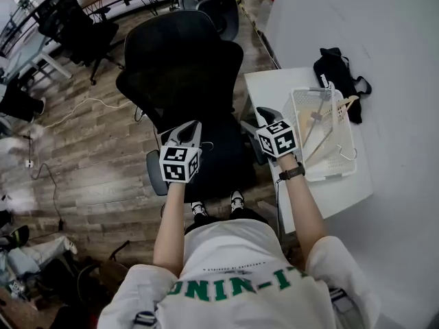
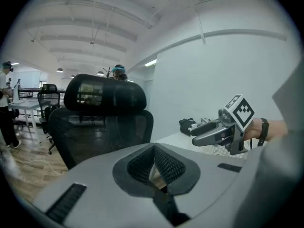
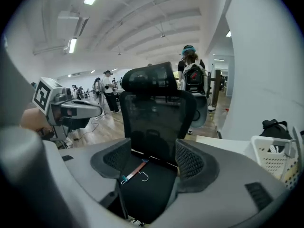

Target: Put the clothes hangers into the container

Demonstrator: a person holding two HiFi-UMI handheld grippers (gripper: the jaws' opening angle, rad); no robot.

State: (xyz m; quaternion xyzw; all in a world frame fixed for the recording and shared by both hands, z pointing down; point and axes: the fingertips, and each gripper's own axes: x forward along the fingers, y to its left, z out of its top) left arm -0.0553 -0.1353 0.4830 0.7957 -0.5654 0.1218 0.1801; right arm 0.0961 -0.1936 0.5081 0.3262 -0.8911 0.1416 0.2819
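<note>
A wooden hanger (image 3: pixel 134 171) with clips and a metal hook lies on the black chair seat (image 3: pixel 142 189). In the right gripper view it shows between and well beyond my pads. My right gripper (image 3: pixel 154 156) is open and holds nothing; it hovers over the seat's right side (image 1: pixel 264 115). A white basket (image 1: pixel 299 101) stands on the white table to its right, with several wooden hangers (image 1: pixel 322 125) inside. My left gripper (image 2: pixel 154 148) is shut, pads meeting at the tips, with nothing seen in it. It hangs over the seat's left side (image 1: pixel 186 130).
The black mesh office chair (image 1: pixel 185 67) stands in front of me. A black bag (image 1: pixel 336 70) lies on the table (image 1: pixel 274 88) behind the basket. The white wall runs along the right. Other chairs, desks and people stand farther off on the wooden floor.
</note>
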